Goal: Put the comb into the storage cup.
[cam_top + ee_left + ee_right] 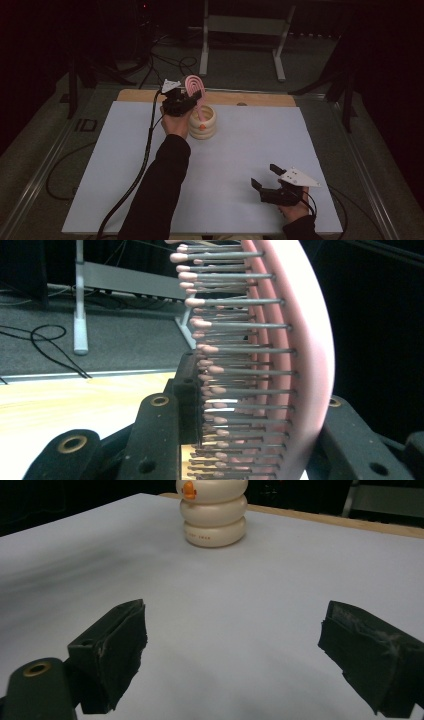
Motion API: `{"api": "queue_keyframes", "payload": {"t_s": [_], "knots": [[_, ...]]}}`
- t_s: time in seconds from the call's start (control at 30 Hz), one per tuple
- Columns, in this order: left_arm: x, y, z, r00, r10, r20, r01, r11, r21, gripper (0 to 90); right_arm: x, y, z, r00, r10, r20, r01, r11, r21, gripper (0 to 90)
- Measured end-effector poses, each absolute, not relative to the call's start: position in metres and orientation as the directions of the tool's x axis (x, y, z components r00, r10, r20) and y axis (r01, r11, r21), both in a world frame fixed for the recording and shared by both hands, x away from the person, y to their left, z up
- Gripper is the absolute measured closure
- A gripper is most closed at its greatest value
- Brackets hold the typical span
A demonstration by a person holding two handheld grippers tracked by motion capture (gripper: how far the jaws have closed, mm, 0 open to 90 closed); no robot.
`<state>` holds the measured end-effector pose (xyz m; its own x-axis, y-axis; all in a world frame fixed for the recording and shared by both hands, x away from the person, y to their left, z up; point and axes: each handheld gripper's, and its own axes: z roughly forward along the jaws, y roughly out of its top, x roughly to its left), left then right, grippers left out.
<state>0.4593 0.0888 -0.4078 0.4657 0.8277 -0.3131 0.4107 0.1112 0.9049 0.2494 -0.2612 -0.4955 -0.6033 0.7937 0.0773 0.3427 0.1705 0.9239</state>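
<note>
Step in hand: hairbrush (194, 89) held over the cream holder (203, 124), handle pointing down into its open top; seemingly being lowered in or lifted out, hard to say which.
Left gripper (192, 97): clenched on the hairbrush head, bristles (235, 370) against one jaw, pink back (312, 365) against the other.
Right gripper (264, 176): released, jaws wide apart, nothing between them, low over the near right of the table (250, 145).
Holder position: far left of centre on the table, upright, three stacked rings with an orange mark (188, 488) on its side.
Next move: likely a straight vertical path, keeping the handle clear of the holder rim, so the light holder stays upright.
Count: one hairbrush, one holder, two grippers.
</note>
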Motion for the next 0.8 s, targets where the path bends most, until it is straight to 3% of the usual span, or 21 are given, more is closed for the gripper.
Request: {"api": "queue_keyframes", "payload": {"t_s": [0.8], "knots": [[0.4579, 0.0854, -0.4118, 0.462, 0.835, -0.300, 0.403, 0.103, 0.909, 64.5, 0.2497, -0.2609, -0.4959, -0.605, 0.793, 0.073, 0.342, 0.177, 0.923, 11.0]]}}
